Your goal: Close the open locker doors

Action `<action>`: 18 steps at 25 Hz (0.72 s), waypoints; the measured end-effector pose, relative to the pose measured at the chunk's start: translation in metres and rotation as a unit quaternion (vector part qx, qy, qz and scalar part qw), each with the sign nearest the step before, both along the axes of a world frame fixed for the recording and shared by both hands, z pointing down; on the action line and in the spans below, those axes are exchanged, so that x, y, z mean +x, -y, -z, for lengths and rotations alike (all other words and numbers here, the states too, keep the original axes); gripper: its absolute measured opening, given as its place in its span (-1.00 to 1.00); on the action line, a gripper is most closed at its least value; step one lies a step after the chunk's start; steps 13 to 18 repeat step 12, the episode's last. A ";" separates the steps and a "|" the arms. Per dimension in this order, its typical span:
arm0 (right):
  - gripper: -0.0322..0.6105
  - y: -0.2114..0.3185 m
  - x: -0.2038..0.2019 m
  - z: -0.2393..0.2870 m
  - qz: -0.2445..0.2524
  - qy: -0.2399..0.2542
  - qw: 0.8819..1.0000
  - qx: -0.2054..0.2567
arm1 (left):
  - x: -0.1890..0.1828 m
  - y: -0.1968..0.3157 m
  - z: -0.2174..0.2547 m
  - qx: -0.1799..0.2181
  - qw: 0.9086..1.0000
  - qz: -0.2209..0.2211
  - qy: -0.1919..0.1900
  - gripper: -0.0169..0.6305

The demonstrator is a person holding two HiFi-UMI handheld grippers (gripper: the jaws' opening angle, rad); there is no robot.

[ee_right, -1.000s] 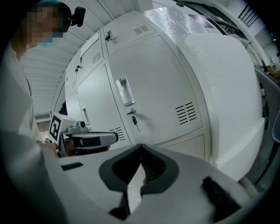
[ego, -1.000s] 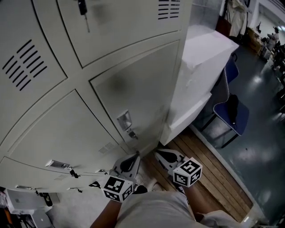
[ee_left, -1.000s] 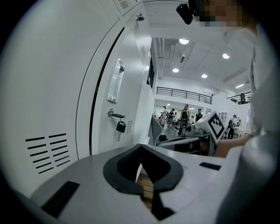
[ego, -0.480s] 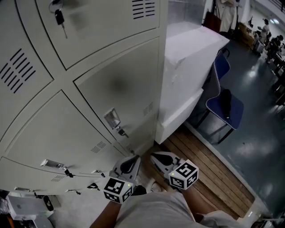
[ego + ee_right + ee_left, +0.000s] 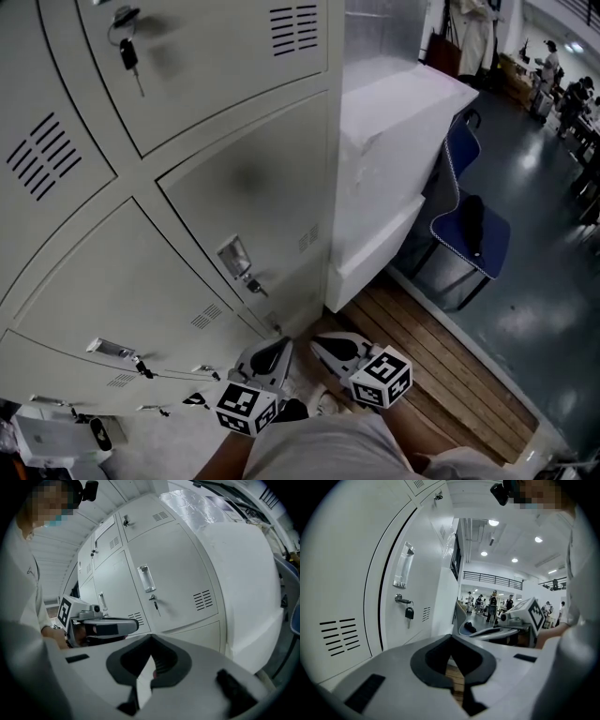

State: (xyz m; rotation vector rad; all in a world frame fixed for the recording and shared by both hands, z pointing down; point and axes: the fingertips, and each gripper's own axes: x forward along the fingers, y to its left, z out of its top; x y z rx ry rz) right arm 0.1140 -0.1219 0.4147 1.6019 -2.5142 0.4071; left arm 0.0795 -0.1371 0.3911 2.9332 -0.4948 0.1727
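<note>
The pale grey lockers (image 5: 187,141) fill the left of the head view, and every door I see lies flush. The lower right door (image 5: 267,192) has a metal handle (image 5: 232,255) with a key (image 5: 251,284) under it. A key (image 5: 128,54) hangs from the upper door. My left gripper (image 5: 272,354) and right gripper (image 5: 326,345) hang low in front of the person's body, both shut and empty, short of the doors. The left gripper (image 5: 451,638) points along a door with a handle (image 5: 403,564) and key (image 5: 408,613). In the right gripper view the right gripper (image 5: 151,639) faces the lockers (image 5: 173,573).
A white block-shaped cabinet (image 5: 398,112) stands against the lockers' right side. A blue chair (image 5: 473,230) is beyond it on the dark floor. Wooden planks (image 5: 441,361) lie under the grippers. Some equipment (image 5: 47,433) sits at the bottom left. People stand far off (image 5: 548,61).
The view has swung a little, so the lockers sit further left and higher. Both grippers hang slightly lower in the picture, still shut. No door has moved.
</note>
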 end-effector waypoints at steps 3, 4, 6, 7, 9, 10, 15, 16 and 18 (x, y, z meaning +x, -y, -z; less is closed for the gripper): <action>-0.81 0.000 -0.002 0.001 0.004 -0.003 1.000 0.001 | 0.000 0.000 0.001 0.001 1.000 0.000 -0.001 -0.90; -0.81 0.000 -0.003 0.002 0.005 -0.004 1.000 0.002 | 0.000 -0.001 0.002 0.002 1.000 0.000 -0.002 -0.90; -0.81 -0.001 -0.005 0.003 0.006 -0.003 1.000 0.004 | 0.000 -0.001 0.003 0.003 1.000 0.000 -0.004 -0.90; -0.81 -0.001 -0.006 0.003 0.005 -0.003 1.000 0.004 | 0.000 -0.002 0.004 0.004 1.000 0.001 -0.005 -0.90; -0.81 -0.002 -0.007 0.003 0.005 -0.005 1.000 0.005 | -0.001 -0.001 0.005 0.003 1.000 0.002 -0.006 -0.90; -0.81 -0.002 -0.008 0.003 0.005 -0.005 1.000 0.005 | -0.002 0.000 0.005 0.004 1.000 0.003 -0.007 -0.90; -0.81 -0.002 -0.009 0.004 0.005 -0.006 1.000 0.006 | -0.003 0.001 0.007 0.005 1.000 0.005 -0.008 -0.90; -0.81 -0.002 -0.009 0.004 0.005 -0.006 1.000 0.006 | -0.003 0.001 0.007 0.005 1.000 0.005 -0.008 -0.90; -0.81 -0.002 -0.009 0.004 0.005 -0.006 1.000 0.006 | -0.003 0.001 0.007 0.005 1.000 0.005 -0.008 -0.90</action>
